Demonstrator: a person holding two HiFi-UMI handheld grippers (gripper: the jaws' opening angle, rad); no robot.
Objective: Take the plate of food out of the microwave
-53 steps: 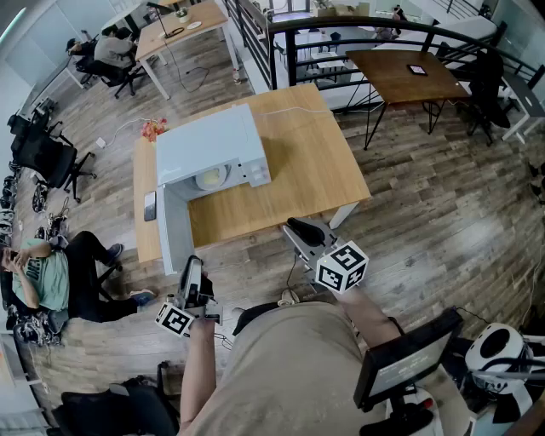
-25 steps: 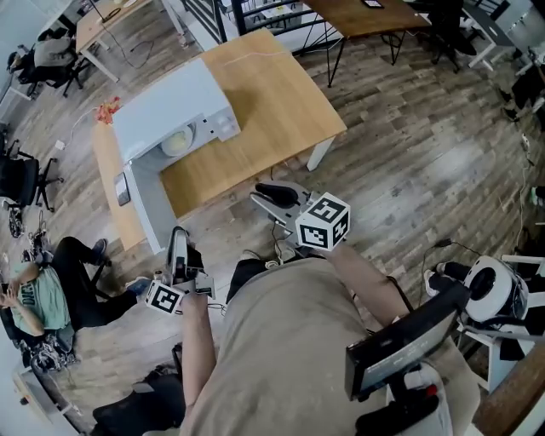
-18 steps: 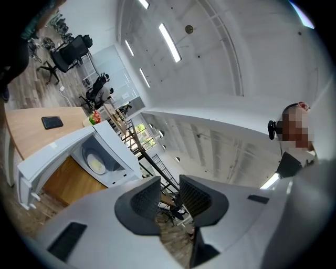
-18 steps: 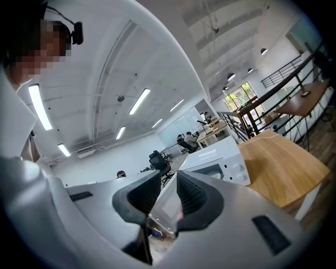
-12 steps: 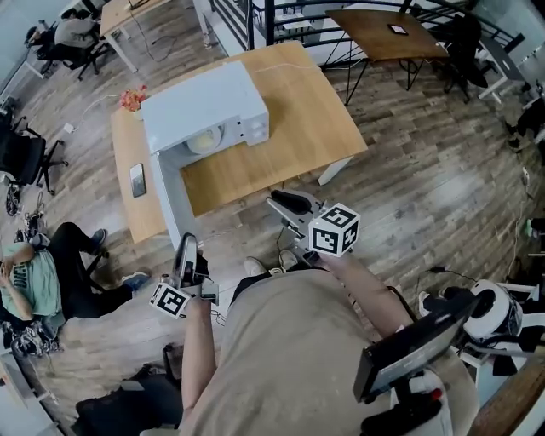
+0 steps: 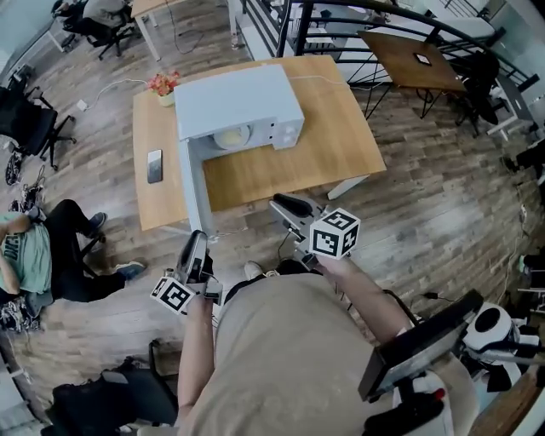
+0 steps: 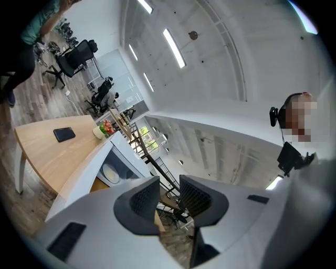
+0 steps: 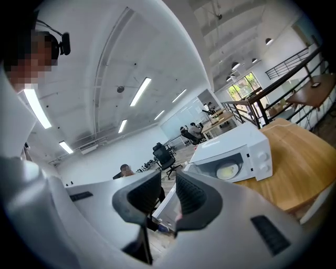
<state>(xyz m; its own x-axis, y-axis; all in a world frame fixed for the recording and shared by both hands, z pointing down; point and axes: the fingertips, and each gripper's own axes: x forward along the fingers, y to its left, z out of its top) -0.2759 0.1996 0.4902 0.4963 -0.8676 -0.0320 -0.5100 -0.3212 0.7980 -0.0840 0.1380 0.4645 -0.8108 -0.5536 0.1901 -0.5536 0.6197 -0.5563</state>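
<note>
A white microwave stands on a wooden table with its door swung open toward me. Inside it a pale plate of food shows; the plate also appears in the right gripper view and the plate in the left gripper view. My left gripper hangs short of the table's near edge, below the door, jaws slightly apart and empty. My right gripper reaches the table's front edge, right of the door, with a narrow gap and nothing in it. Both sit well away from the plate.
On the table's left part lie a dark phone and a small pot of flowers. A person sits on the floor at the left. A black railing and another table lie beyond.
The table and microwave have shifted toward the middle of the head view and come nearer. Both grippers have travelled forward toward the table's front edge, jaws unchanged.
</note>
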